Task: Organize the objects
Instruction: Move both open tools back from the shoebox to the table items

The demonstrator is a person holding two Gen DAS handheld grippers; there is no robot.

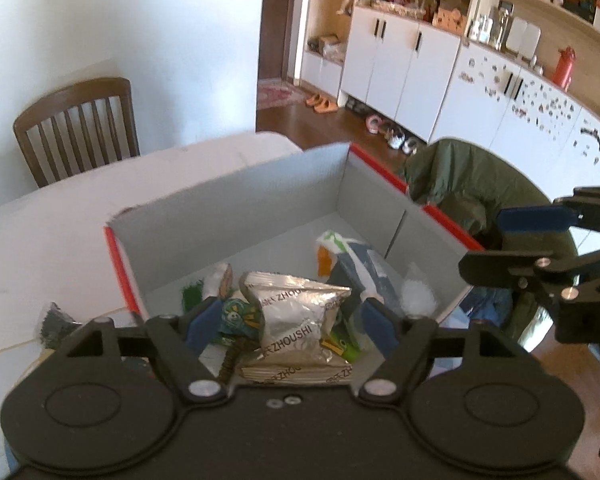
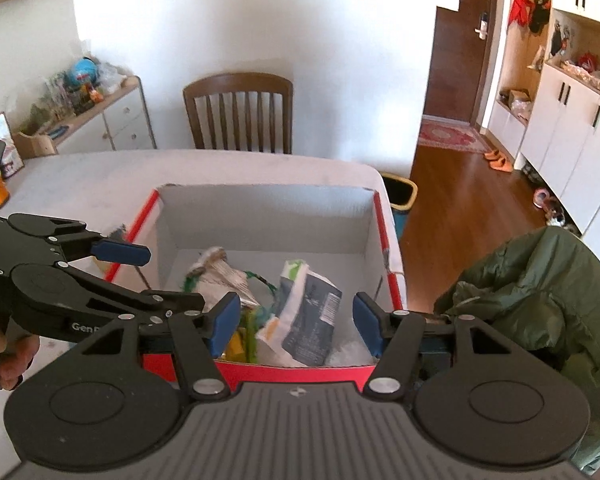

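Spread and empty, the left gripper [image 1: 288, 320] has its jaws either side of the silver packet [image 1: 296, 312] in the box [image 1: 236, 200] on the worktop, nearer than the right gripper [image 2: 292, 320], also spread, above the box's near wall.

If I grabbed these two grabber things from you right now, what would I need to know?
Left gripper: open, nothing gripped, over the near end of the box.
Right gripper: open, empty, over the box's near edge.
Done: silver packet, dark blue and white pouch and green wrappers lie inside the box.
Left: a dark item sits on the table outside the box, probably next; I cannot tell what it is.
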